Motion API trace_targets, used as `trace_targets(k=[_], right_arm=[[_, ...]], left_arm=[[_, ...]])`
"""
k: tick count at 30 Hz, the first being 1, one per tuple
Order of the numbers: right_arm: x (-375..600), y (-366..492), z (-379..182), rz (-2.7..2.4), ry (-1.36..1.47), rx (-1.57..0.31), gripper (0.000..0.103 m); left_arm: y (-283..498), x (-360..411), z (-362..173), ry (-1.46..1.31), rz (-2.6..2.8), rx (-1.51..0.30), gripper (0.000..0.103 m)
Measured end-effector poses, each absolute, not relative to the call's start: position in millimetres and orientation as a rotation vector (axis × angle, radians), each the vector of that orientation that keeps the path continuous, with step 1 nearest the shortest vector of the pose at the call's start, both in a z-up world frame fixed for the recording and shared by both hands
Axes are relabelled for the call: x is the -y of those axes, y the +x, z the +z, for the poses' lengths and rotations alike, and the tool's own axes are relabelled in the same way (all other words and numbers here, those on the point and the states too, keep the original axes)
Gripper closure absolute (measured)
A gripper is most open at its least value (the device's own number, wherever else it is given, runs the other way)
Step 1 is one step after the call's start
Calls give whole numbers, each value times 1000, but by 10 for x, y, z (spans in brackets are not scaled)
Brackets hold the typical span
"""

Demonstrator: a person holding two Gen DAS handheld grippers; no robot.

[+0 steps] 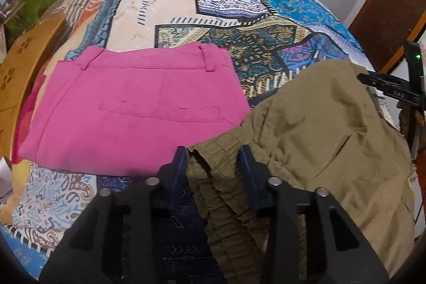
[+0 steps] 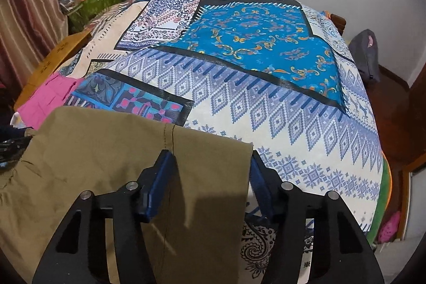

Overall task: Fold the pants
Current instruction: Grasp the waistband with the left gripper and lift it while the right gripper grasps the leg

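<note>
Olive-khaki pants (image 1: 319,124) lie bunched on the patterned bedspread, seen at the right of the left wrist view. My left gripper (image 1: 214,156) has its blue pads on either side of the gathered elastic waistband (image 1: 221,177), and the cloth fills the gap. In the right wrist view the pants (image 2: 106,151) spread over the lower left. My right gripper (image 2: 210,159) stands around a flat hem end of the pants, with cloth between the pads. The right gripper also shows at the far right edge of the left wrist view (image 1: 394,89).
Folded pink pants (image 1: 138,108) lie flat left of the khaki pair, also in the right wrist view (image 2: 45,100). The patchwork bedspread (image 2: 253,49) covers the bed. A wooden headboard (image 1: 18,71) and clutter stand at the left. A wall is behind.
</note>
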State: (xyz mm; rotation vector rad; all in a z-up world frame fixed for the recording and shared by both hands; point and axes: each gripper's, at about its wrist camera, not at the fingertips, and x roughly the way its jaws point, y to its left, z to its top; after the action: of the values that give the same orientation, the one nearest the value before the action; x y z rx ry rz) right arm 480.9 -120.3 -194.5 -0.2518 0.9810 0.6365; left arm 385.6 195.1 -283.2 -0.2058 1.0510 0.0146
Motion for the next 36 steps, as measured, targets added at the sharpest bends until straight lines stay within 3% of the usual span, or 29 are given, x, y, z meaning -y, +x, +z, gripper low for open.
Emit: trace_targets(k=[4,5,7,10,25,36], right_arm=[[1249,4824,-1929,603,-251,-978,89],[1259,4829,-1920,610,-237,-981,93],[1263,4808,-1895,608,-235,-970,95],[1245,4770,-1823,597,-239,-942,97],[1362,4578,-799,598,-130,-695,98],[1724,3831,-226,627,-79,-590,98]], left_arm=[[3843,-1879,-2788,-158,52,-1043,73],[3832,-1818,-2752,-102,76,-1029,76],[3815,-1743,-2710,-32,113,-1011,92],[3803,-1731,-2621,1,139,-992,96],[3772,-1745,-1585,-16,114,-808,103],[3073,-1469,-905,4,46,-713,103]])
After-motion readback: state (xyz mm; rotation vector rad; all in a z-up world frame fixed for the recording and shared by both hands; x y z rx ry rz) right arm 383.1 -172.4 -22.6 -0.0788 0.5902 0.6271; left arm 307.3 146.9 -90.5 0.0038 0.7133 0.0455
